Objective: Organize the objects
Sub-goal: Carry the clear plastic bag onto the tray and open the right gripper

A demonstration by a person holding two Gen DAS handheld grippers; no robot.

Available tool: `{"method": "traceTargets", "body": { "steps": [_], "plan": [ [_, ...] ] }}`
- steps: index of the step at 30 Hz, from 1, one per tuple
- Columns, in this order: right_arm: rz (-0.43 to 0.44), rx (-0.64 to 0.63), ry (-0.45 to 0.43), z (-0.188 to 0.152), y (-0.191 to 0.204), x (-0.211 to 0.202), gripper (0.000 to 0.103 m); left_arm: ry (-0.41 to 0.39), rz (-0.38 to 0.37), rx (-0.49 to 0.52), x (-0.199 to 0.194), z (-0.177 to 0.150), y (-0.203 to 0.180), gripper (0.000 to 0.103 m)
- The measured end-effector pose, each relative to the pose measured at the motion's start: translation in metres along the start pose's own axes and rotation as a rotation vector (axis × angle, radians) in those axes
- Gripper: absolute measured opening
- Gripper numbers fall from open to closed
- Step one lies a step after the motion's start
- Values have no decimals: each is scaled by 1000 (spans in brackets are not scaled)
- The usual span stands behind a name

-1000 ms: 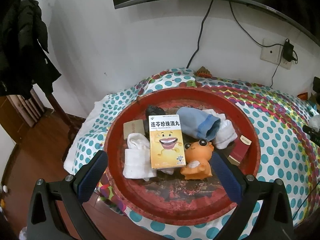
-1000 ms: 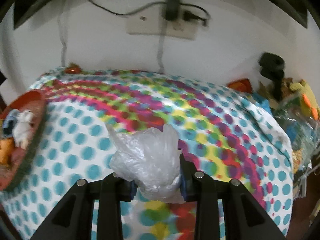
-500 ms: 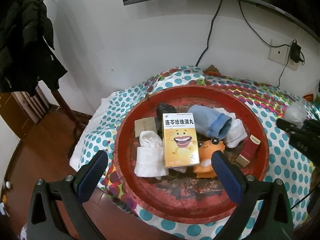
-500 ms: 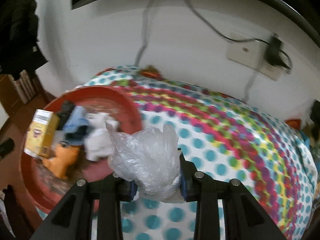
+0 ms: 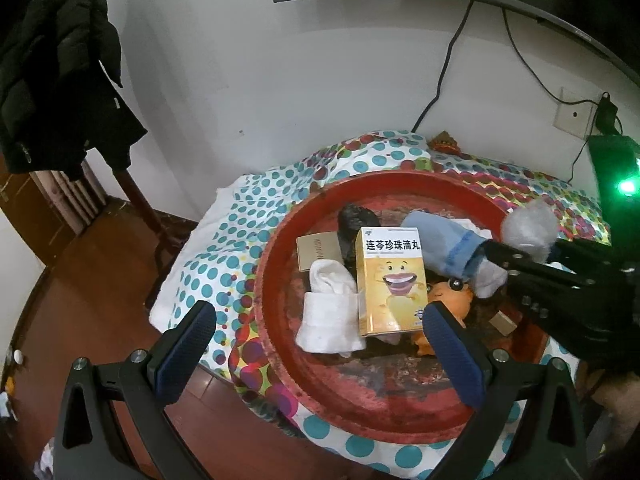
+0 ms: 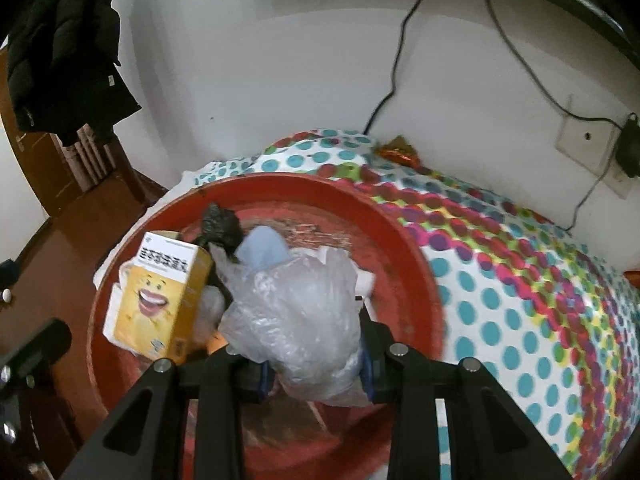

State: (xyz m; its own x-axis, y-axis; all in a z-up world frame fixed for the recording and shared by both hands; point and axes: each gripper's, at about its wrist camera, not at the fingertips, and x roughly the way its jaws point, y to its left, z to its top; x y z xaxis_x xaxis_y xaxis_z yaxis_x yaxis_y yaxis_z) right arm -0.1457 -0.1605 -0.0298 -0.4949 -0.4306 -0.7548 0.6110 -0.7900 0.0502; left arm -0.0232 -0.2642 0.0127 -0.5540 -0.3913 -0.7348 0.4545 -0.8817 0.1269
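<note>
Polka-dot bedding (image 5: 224,240) bearing a red tray (image 5: 360,408) of box (image 5: 390,280), socks and toy; right gripper (image 6: 316,376), clamped on a plastic bag (image 6: 296,320), hovers over the tray; left gripper (image 5: 320,344) gapes empty; next: lower and release.

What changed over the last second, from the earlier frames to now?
The right hand-held gripper, shut on the crumpled plastic bag throughout, swung left from over the polka-dot cloth to over the red tray; it now shows in the left wrist view too. The left hand-held gripper stayed open, shifting only slightly. The yellow box, socks and orange toy lie unmoved.
</note>
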Motion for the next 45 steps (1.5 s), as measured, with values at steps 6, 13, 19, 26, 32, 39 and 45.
{"method": "traceTargets", "body": {
  "steps": [6,13,19,26,32,39,45],
  "plan": [
    [-3,-29,30,-2,21,19,32,15,-2,-5,3,0,4,103],
    [-35,-44,40,-6,28,21,50,20,-16,-1,2,0,3,103],
    [-42,-66,10,-9,34,2,74,22,-17,0,-1,0,1,103],
    [-84,-13,7,-23,19,-22,76,4,-18,19,-8,-1,-5,103],
    [-152,3,6,-32,8,-40,76,13,-22,32,-8,-2,-11,103],
    [-187,5,37,-40,8,-60,76,41,-25,21,-2,-4,-10,103],
    [-168,-5,57,-50,19,-73,76,55,-23,14,3,-5,-9,103]
  ]
}}
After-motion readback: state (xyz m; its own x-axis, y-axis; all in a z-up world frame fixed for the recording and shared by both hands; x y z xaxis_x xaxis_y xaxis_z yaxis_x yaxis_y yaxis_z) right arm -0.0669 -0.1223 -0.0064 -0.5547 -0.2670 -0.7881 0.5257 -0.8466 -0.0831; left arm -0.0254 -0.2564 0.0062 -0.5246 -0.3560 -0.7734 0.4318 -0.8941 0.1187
